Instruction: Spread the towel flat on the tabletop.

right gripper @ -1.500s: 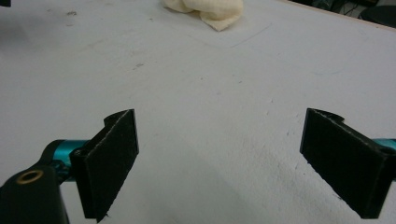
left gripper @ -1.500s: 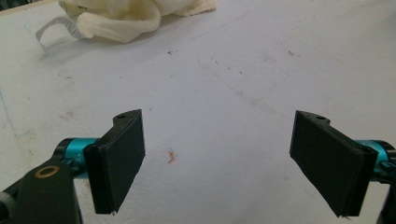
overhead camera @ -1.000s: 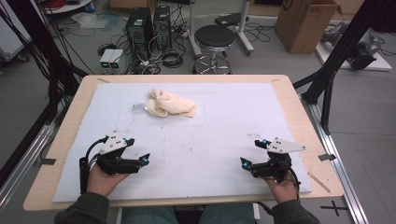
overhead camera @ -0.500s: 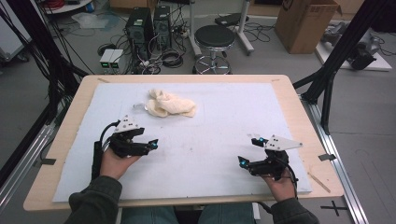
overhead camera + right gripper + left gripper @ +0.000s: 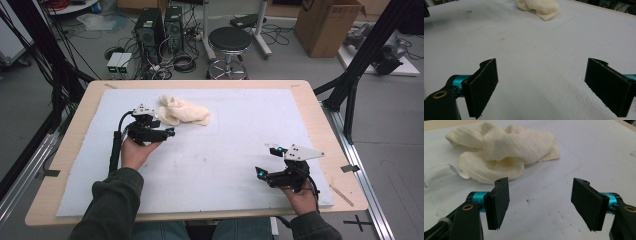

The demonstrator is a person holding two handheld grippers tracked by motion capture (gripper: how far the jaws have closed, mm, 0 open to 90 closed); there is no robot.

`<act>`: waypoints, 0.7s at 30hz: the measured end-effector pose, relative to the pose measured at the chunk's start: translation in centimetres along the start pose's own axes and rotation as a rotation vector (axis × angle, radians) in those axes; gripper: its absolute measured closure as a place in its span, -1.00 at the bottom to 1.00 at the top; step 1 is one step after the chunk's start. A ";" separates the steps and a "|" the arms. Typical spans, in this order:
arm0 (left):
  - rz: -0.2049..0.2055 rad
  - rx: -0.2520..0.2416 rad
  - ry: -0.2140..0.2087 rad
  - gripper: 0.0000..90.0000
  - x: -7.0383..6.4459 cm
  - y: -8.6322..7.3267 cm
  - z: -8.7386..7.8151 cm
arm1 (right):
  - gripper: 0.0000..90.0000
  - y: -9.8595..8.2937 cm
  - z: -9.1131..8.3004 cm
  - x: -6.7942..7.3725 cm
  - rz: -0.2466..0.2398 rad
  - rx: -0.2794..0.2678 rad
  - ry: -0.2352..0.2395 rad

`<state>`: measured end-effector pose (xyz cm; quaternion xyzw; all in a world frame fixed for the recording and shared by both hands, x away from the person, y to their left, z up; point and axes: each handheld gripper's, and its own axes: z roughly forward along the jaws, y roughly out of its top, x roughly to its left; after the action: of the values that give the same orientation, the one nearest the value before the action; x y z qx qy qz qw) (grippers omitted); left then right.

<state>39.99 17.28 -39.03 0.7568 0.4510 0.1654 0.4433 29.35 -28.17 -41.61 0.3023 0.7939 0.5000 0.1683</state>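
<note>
1. Cream ribbed cloth (image 5: pixel 183 111) lies crumpled in a loose heap on the far left part of the white mat (image 5: pixel 240 150) that covers the bench (image 5: pixel 320 100); we take it as the thing in hand, since the left tongs (image 5: pixel 167 132) sit just beside its near edge

2. We judge it soft, light and limp: it should bunch and drape when lifted, and nothing about it looks fragile or slippery

3. In the left gripper view the cloth (image 5: pixel 499 152) shows a thick rolled fold nearest us, and we think that bulge, or the flat corner sticking out at its right, is the best place to pinch

4. Our left tongs (image 5: pixel 541 205) stand wide open with nothing between the jaws, aimed at the mat just short of the cloth

5. Our right tongs (image 5: pixel 266 161) rest well apart from the cloth at the near right of the mat; in the right gripper view they (image 5: pixel 541 87) gape wide and hold nothing

6. We cannot tell whether the heap is one piece or several, nor what the thin clear scrap at its left is
</note>
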 end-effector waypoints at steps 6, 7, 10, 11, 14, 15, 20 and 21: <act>-0.003 -0.013 0.034 -0.30 0.4 1.7 1.4 | -0.76 0.0 -0.2 -0.2 0.005 -0.010 -0.004; -0.003 -0.013 0.034 -0.30 0.4 1.7 1.4 | -0.76 0.0 -0.2 -0.2 0.005 -0.010 -0.004; -0.042 -0.035 0.093 -0.30 0.9 2.9 2.2 | -0.76 0.0 -0.2 -0.2 0.003 -0.012 -0.001; -0.057 -0.065 0.097 -0.28 1.0 3.0 2.2 | -0.76 0.0 -0.3 -0.2 0.001 -0.013 -0.001; -0.093 -0.102 0.105 -0.21 1.3 3.0 2.6 | -0.76 0.0 -0.3 -0.2 0.005 -0.017 -0.001; -0.100 -0.095 0.110 -0.21 1.4 2.9 3.0 | -0.76 0.0 -0.3 -0.2 0.005 -0.017 -0.001; -0.118 -0.065 0.115 -0.20 1.6 2.3 4.9 | -0.76 -0.1 -0.2 -0.3 0.005 -0.013 0.000; -0.118 -0.065 0.115 -0.19 1.6 2.3 4.9 | -0.76 -0.1 -0.2 -0.2 0.004 -0.014 0.003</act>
<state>45.23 15.60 -40.06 0.7035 0.5138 0.1967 0.4499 29.41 -28.46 -41.60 0.3021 0.7901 0.5062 0.1680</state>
